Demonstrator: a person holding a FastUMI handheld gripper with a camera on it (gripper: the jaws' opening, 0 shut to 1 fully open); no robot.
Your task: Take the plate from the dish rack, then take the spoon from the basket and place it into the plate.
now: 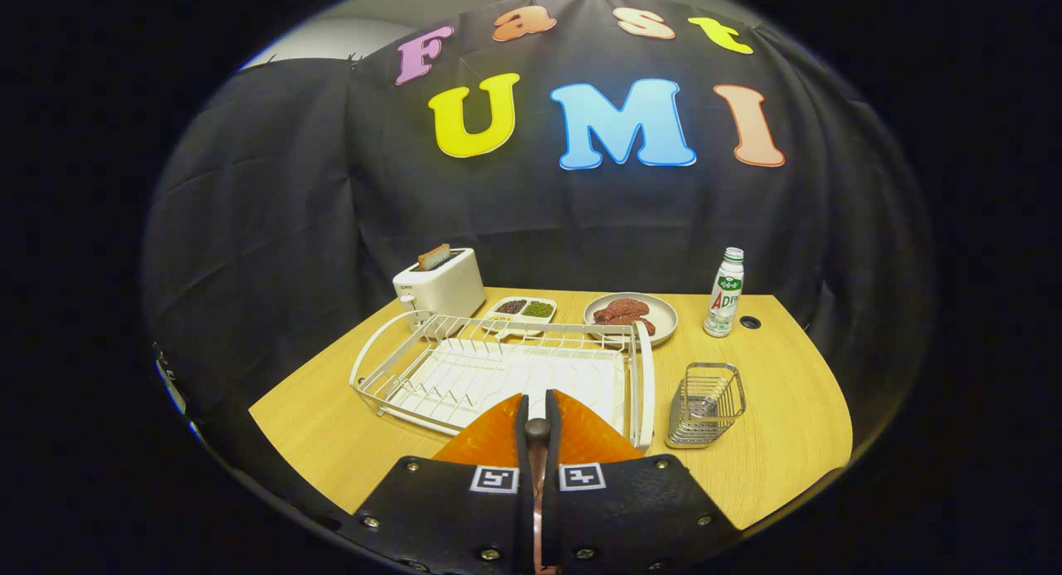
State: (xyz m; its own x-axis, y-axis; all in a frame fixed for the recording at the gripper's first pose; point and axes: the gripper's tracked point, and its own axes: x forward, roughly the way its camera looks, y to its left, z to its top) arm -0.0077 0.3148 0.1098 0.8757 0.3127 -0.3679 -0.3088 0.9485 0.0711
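My gripper (538,405) hovers low over the near part of the wooden table (780,450). Its fingers are drawn together on a thin spoon (537,431), whose dark rounded end shows between them. Right under the fingers lies an orange plate (489,440), flat on the table just in front of the white wire dish rack (640,376). The rack holds no dishes. To the right of the rack stands the metal wire basket (705,405), upright, with nothing sticking out of it.
Behind the rack stand a white toaster (440,286) with a slice of bread, a small divided dish (523,311) and a grey plate of meat (630,314). A plastic bottle (724,294) stands at the back right near a cable hole (750,321).
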